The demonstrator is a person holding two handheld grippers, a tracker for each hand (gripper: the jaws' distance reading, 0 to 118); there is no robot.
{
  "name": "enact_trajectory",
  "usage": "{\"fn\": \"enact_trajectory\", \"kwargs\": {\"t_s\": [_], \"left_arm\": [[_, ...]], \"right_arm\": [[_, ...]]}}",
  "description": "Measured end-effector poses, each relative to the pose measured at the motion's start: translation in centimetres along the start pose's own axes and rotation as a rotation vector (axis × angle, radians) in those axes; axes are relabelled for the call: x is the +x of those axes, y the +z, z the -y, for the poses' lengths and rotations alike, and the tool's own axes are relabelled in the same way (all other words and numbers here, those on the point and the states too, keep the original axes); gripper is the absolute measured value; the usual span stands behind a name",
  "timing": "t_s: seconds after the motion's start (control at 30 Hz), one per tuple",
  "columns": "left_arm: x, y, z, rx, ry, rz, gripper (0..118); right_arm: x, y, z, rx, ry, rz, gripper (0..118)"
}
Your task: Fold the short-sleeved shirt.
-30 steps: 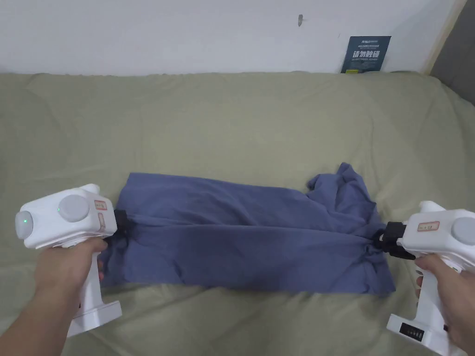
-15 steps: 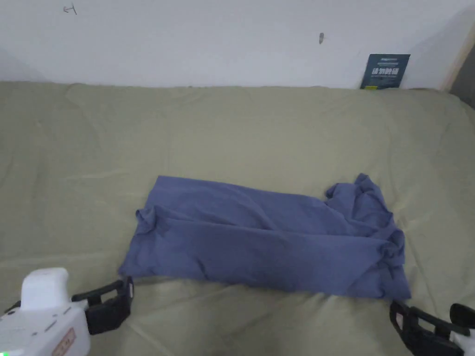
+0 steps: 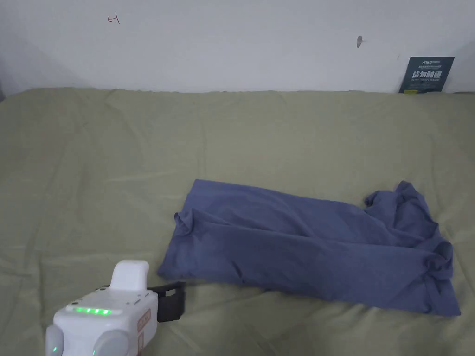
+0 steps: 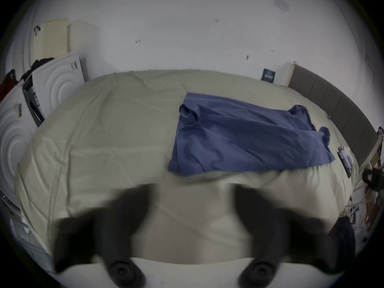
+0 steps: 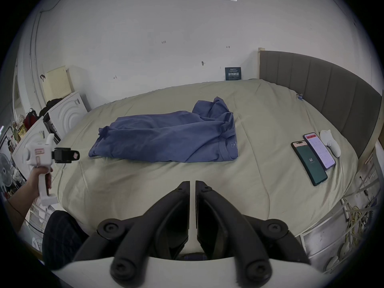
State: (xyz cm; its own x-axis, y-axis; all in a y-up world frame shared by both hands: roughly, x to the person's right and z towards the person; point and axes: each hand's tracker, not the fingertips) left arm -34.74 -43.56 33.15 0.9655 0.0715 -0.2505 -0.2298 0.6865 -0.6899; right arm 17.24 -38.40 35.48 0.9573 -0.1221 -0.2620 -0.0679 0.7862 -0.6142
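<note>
The shirt [image 3: 311, 250] lies folded lengthwise on the bed [image 3: 139, 153], free of both tools. Left gripper [image 3: 169, 301] stands open just off its near left corner; right gripper [image 5: 192, 190] is closed on nothing, well back. Smooth the bunched sleeve end before folding crosswise. Blur obscures the left jaw tips

Shirt [image 3: 311, 248] lies on bed [image 3: 139, 162], phones [image 5: 313, 157] to its right.
</note>
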Motion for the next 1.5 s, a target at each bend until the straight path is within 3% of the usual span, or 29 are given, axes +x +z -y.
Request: {"fn": "enact_trajectory", "kwargs": {"t_s": [0.03, 0.07, 0.3, 0.4, 0.43, 0.47, 0.5, 0.53, 0.6, 0.83, 0.87, 0.93, 0.97, 1.2, 1.23, 1.27, 1.3, 1.33, 1.4, 1.5], "left_arm": [[-0.3, -1.2, -0.5, -0.020, 0.007, -0.013, 118], [-0.5, -1.8, -1.0, 0.037, 0.004, -0.005, 118], [-0.9, -8.6, -4.0, -0.111, 0.004, -0.079, 115], [1.1, -10.2, -3.2, -0.201, -0.088, -0.051, 100], [2.0, -9.3, -2.9, -0.146, -0.138, -0.109, 86], [2.2, -8.3, -2.9, -0.077, -0.167, -0.081, 48], [2.4, -7.9, -3.0, -0.079, -0.160, -0.019, 21], [2.2, -7.6, -2.7, -0.097, -0.100, 0.047, 9], [2.5, -7.3, -2.3, -0.077, -0.086, 0.004, 9], [1.8, -4.6, -3.4, -0.017, 0.034, 0.084, 9], [1.8, -4.1, -3.6, -0.012, 0.038, 0.086, 9], [1.7, -3.6, -4.1, 0.000, 0.045, 0.096, 9], [1.7, -3.4, -4.4, 0.005, 0.050, 0.102, 9], [1.9, -3.9, -5.3, -0.007, 0.045, 0.105, 9], [1.9, -4.1, -5.3, -0.015, 0.045, 0.102, 9], [1.9, -4.4, -5.1, -0.022, 0.048, 0.099, 9], [2.0, -4.6, -5.0, -0.028, 0.056, 0.096, 9], [1.8, -4.9, -4.7, -0.035, 0.058, 0.095, 8], [1.9, -5.4, -4.4, -0.052, 0.066, 0.096, 8], [1.6, -5.2, -4.0, -0.066, 0.083, 0.102, 8]], "right_arm": [[-0.1, -0.2, -0.1, -0.005, 0.002, 0.001, 7], [-0.1, -0.4, -0.1, -0.008, 0.004, 0.001, 7], [0.0, -1.7, -0.5, -0.037, -0.019, 0.007, 7], [0.1, -2.2, -0.8, -0.043, -0.035, 0.008, 7], [0.1, -2.3, -0.9, -0.043, -0.039, 0.009, 7], [0.1, -2.4, -1.0, -0.042, -0.040, 0.011, 7], [0.2, -2.5, -1.1, -0.041, -0.041, 0.012, 7], [0.2, -2.6, -1.3, -0.039, -0.044, 0.010, 7], [0.2, -2.8, -1.7, -0.037, -0.045, 0.007, 7], [1.9, -7.2, -3.3, -0.086, 0.032, 0.071, 8], [2.5, -8.3, -3.7, -0.113, 0.038, 0.100, 32], [3.5, -10.9, -4.2, -0.170, 0.033, 0.155, 100], [4.2, -12.3, -4.4, -0.184, 0.034, 0.150, 118], [7.5, -19.8, -6.1, -0.260, -0.071, 0.190, 116], [7.9, -20.5, -6.3, -0.309, -0.077, 0.197, 104], [7.8, -20.9, -6.3, -0.340, -0.080, 0.193, 60], [7.5, -21.2, -6.2, -0.339, -0.071, 0.205, 44], [7.0, -21.1, -6.0, -0.332, -0.064, 0.198, 40], [6.3, -20.2, -6.3, -0.312, -0.062, 0.182, 14], [5.9, -18.5, -7.0, -0.271, -0.106, 0.132, 13]]}}
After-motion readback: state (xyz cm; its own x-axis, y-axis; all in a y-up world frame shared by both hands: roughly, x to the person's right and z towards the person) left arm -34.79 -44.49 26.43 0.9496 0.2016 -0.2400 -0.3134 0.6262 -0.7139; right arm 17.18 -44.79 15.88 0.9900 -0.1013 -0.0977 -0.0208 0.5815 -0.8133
